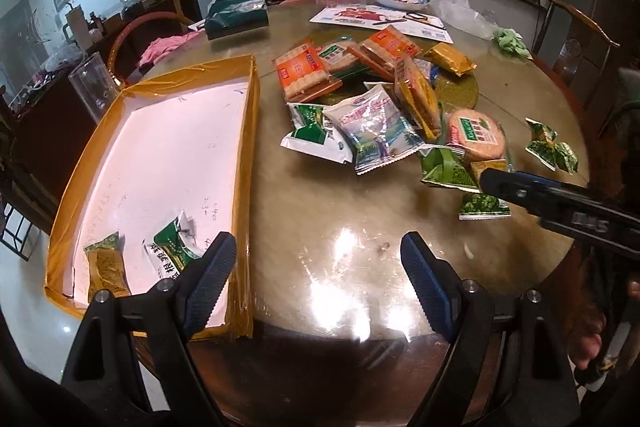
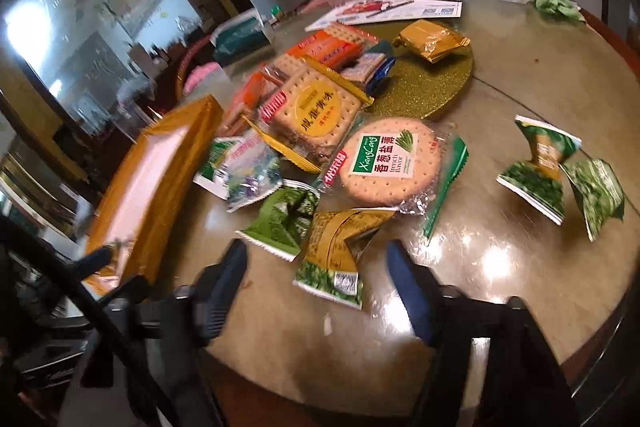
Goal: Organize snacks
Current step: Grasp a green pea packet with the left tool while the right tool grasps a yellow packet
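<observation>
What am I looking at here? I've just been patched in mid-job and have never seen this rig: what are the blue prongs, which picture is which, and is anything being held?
No robot arm: a person holds a two-finger gripper in each hand, each with a fisheye camera looking along its fingers.

One picture is the left wrist view. The left gripper is open and empty, over the table beside the yellow-taped tray, which already holds two packets.

The other is the right wrist view. The right gripper is also open and empty, just in front of a gold-and-green packet. Beyond it lie the round cracker pack and the rest of the snack pile, unsorted.
</observation>
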A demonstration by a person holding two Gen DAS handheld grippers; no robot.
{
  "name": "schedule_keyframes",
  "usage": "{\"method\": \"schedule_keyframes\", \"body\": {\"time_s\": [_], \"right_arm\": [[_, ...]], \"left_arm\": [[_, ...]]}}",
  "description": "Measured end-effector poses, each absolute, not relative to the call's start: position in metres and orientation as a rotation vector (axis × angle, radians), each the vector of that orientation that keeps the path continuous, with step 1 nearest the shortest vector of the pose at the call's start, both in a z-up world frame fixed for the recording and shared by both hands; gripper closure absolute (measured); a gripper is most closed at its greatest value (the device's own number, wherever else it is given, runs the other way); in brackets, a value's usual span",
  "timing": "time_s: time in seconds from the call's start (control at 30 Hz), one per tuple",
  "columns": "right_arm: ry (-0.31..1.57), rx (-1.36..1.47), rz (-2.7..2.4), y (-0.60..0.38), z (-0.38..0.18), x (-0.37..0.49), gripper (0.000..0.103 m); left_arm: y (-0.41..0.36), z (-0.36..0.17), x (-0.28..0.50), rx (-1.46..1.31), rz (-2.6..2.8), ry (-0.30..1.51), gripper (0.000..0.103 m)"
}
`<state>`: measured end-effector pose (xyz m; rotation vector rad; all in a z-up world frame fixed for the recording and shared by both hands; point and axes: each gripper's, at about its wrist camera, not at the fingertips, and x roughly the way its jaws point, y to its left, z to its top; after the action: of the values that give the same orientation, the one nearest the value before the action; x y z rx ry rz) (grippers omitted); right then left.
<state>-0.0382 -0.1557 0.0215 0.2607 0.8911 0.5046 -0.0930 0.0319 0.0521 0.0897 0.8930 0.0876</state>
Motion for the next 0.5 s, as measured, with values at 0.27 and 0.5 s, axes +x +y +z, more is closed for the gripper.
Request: {"method": "schedule_keyframes", "body": {"time_s": [0.27,0.5], "right_arm": [[0.931,0.232,0.469,-0.150,0.007,-0.030,0.073],[0.903,0.187,0.493,-0.161,0.008,-0.051,0.079]], "left_arm": [[0.023,0.054,-0.088,0.126,0.077,0.881,0.019],[-0.011,0.045,-0.048,0.125,-0.102,0.933,0.019]]}}
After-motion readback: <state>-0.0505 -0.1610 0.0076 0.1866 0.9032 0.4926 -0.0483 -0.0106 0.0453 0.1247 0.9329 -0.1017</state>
